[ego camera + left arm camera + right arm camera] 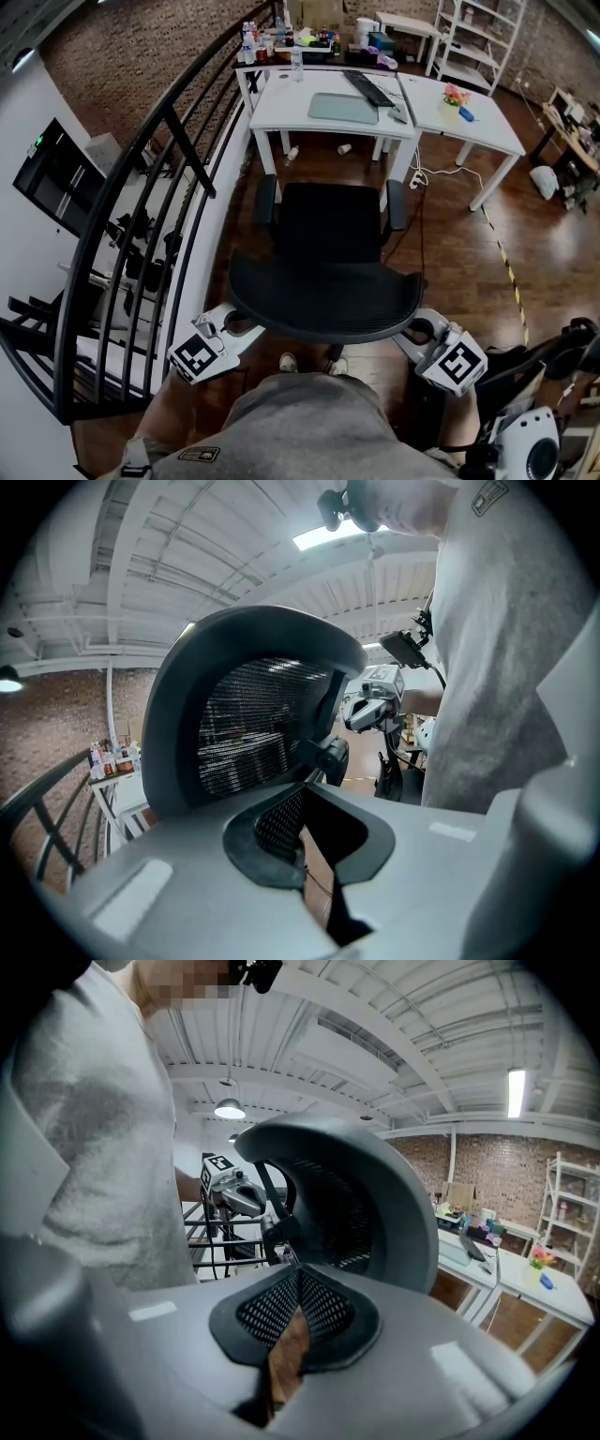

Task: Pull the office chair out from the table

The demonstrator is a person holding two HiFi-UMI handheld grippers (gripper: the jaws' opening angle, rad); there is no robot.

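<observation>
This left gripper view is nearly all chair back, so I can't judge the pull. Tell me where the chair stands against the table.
Observer: In the head view, the office chair is out; floor shows between its seat and the front edge of the white table.
Operator: Now report the right gripper's fingers.
Observer: In the right gripper view, the right gripper has its fingertips together with nothing between them.
Operator: Name anything on the floor ahead.
Observer: A bottle-like item and a cup-like item lie under the table.

Brick wall point(141, 37), wooden floor point(450, 253), perhaps shelving point(478, 37)
</observation>
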